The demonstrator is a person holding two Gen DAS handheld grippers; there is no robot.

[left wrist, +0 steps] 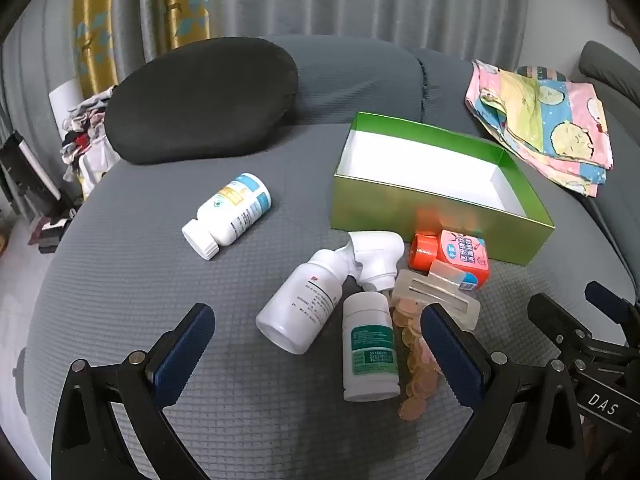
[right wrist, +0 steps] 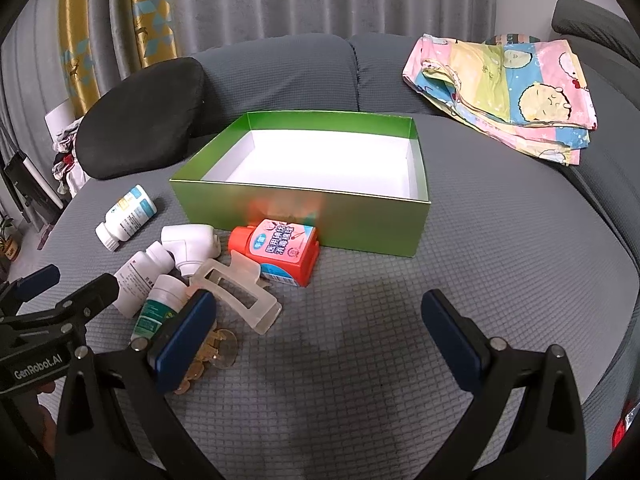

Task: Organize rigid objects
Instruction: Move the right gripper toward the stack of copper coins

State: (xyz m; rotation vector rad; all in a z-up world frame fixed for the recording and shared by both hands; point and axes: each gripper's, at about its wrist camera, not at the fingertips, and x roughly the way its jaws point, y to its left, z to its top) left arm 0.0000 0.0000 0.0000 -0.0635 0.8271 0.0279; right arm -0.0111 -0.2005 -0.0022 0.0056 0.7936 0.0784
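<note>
An empty green box point(left wrist: 404, 208) point(right wrist: 304, 216) with a white inside sits on the grey sofa seat. In front of it lie an orange bottle point(left wrist: 456, 258) point(right wrist: 280, 250), a white spray bottle point(left wrist: 308, 304) point(right wrist: 138, 280), a green-labelled pill bottle point(left wrist: 370, 348) point(right wrist: 158, 308), a translucent hair clip point(left wrist: 436, 296) point(right wrist: 240, 292) and a string of amber beads point(left wrist: 418, 364) point(right wrist: 208, 350). A blue-labelled pill bottle point(left wrist: 228, 214) point(right wrist: 126, 216) lies apart to the left. My left gripper point(left wrist: 318, 352) hangs open over the two white bottles. My right gripper point(right wrist: 318, 340) is open over bare seat, right of the pile.
A black cushion point(left wrist: 200, 98) point(right wrist: 140, 120) leans at the back left. A folded cartoon-print cloth point(left wrist: 544, 120) point(right wrist: 508, 88) lies at the back right. Curtains hang behind the sofa. Clutter stands on the floor at the left edge point(left wrist: 80, 148).
</note>
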